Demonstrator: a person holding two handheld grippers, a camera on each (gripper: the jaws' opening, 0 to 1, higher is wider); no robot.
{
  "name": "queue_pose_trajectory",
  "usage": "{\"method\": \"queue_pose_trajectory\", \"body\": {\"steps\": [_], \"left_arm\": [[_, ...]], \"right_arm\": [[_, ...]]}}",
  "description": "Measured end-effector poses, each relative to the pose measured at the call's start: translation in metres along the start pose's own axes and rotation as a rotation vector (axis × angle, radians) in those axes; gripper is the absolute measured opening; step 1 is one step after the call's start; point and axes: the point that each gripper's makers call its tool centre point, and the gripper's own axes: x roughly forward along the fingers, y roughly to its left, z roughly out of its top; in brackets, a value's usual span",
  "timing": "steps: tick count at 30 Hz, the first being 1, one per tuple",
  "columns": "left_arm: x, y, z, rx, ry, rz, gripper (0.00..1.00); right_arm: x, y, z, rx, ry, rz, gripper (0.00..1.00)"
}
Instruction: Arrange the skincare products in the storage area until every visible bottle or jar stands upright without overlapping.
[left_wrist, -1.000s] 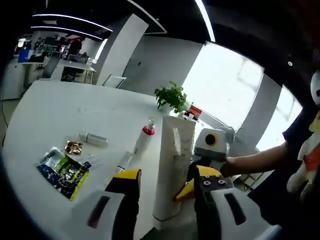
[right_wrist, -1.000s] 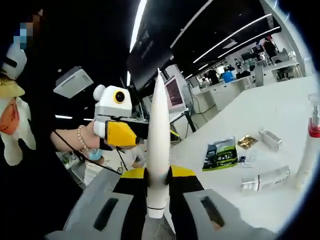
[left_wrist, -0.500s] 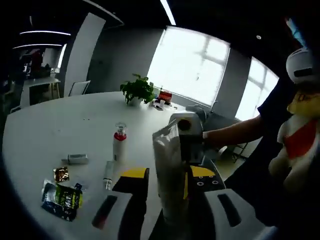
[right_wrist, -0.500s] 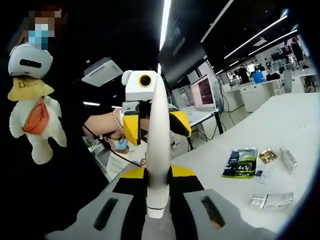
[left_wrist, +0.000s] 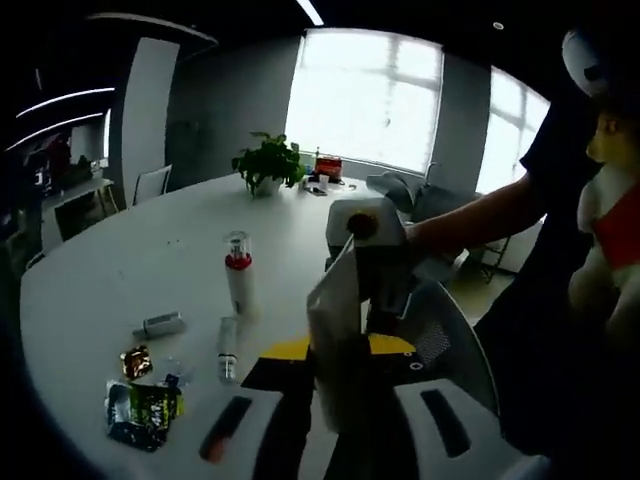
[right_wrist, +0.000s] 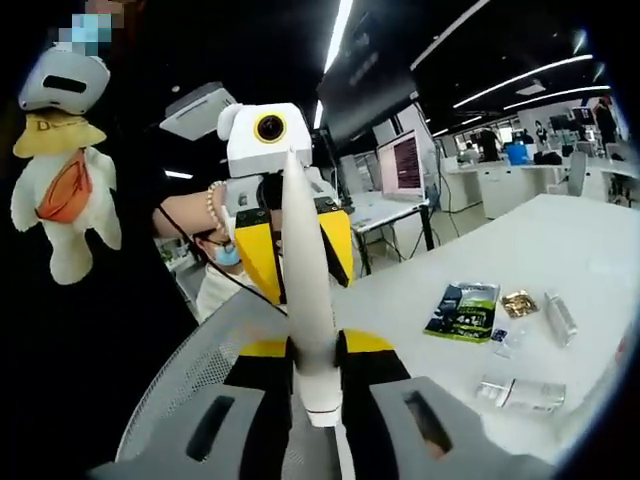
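- The right tongs (right_wrist: 318, 365) are clamped on the lower end of a tall white tube (right_wrist: 303, 300), held upright in the air off the near edge of the white surface (right_wrist: 560, 240).
- The left tongs (left_wrist: 335, 375) also hold that tube (left_wrist: 338, 340) between their jaws, clamped on it.
- A white bottle (left_wrist: 237, 275) with a red band stands upright near the surface's middle.
- Beside it lie a small clear bottle (left_wrist: 228, 345), a short tube (left_wrist: 160, 324), a gold sachet (left_wrist: 136, 360) and a green packet (left_wrist: 140, 412).
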Motion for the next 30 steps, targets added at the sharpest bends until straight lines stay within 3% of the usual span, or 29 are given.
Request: {"method": "queue_pose_trajectory", "body": {"steps": [6, 7, 12, 22, 30], "left_arm": [[0.019, -0.004, -0.016, 0.104, 0.099, 0.014, 0.22], [0.019, 0.004, -0.027, 0.11, 0.118, 0.019, 0.22], [0.028, 0.008, -0.047, 0.14, 0.177, 0.018, 0.21], [0.04, 0.018, -0.064, 0.12, 0.214, 0.019, 0.21], [0.048, 0.015, -0.074, 0.135, 0.259, 0.023, 0.21]], "right_arm": [[-0.001, -0.013, -0.024, -0.073, 0.106, -0.052, 0.18], [-0.001, -0.016, -0.029, -0.085, 0.127, -0.061, 0.18], [0.001, -0.022, -0.048, -0.113, 0.181, -0.075, 0.18], [0.002, -0.028, -0.065, -0.097, 0.2, -0.101, 0.19], [0.001, -0.033, -0.079, -0.108, 0.232, -0.106, 0.19]]}}
